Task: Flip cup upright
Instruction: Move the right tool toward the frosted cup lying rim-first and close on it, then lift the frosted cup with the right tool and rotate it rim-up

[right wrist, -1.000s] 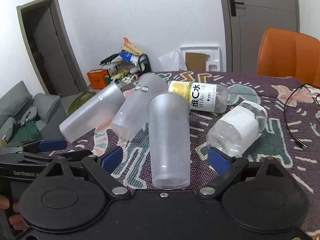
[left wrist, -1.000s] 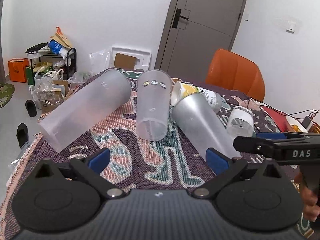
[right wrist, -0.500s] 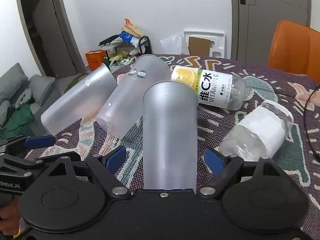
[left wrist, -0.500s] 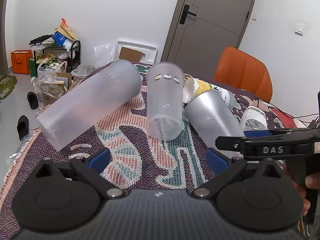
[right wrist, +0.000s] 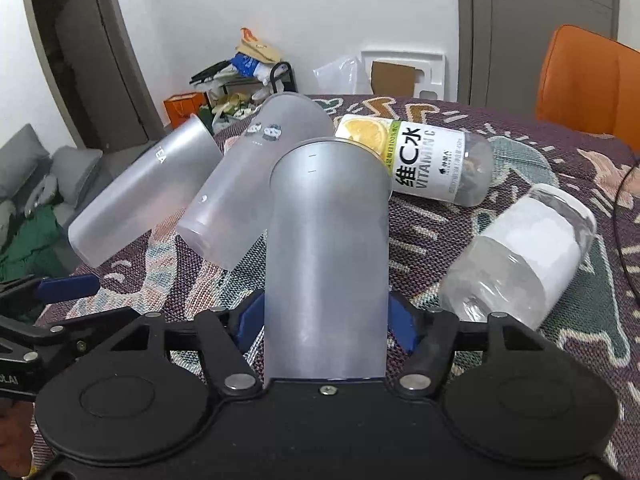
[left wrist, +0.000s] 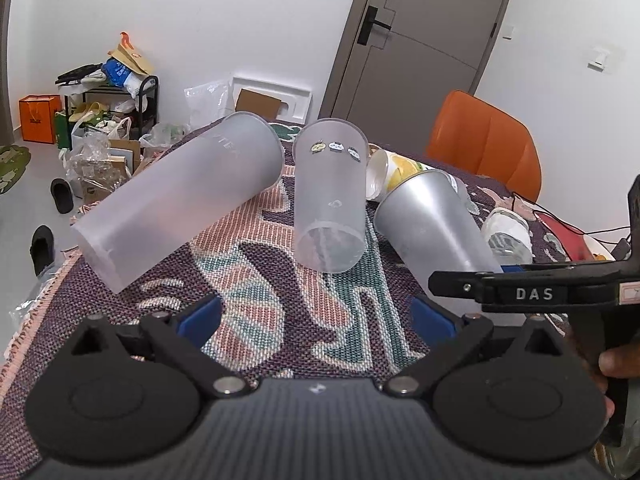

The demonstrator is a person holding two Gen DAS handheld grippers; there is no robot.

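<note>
From the left wrist camera, the left gripper (left wrist: 316,316) hangs low over a patterned woven tablecloth (left wrist: 256,240), its blue-padded fingers (left wrist: 200,314) spread wide with nothing between them. Three frosted plastic cups lie on their sides ahead of it. The largest cup (left wrist: 180,204), with faint "TEA" lettering, lies to the left, its base towards the camera. A middle cup (left wrist: 330,196) with small cartoon stickers near its rim lies straight ahead. To the right lies the grey cup (left wrist: 428,224), and the right gripper (left wrist: 452,286) reaches across its lower end (a label on that tool reads "DAS"). Behind the cups are a yellow-labelled bottle (left wrist: 396,168) and a clear bottle (left wrist: 508,232), an orange chair (left wrist: 484,140) and a grey door (left wrist: 424,40).

From the right wrist camera, the grey cup (right wrist: 326,264) fills the centre, lying on the cloth (right wrist: 500,168) with its open mouth pointing away. The right gripper (right wrist: 326,320) has its blue pads (right wrist: 402,326) pressed against both sides of the cup's lower body, holding it. The sticker cup (right wrist: 248,188) and the "TEA" cup (right wrist: 148,196) lie to the left, side by side. A vitamin C drink bottle (right wrist: 424,160) lies behind the grey cup, and a clear bottle with a white label (right wrist: 524,256) lies to the right. The left gripper (right wrist: 68,286) shows at the left edge.
</note>
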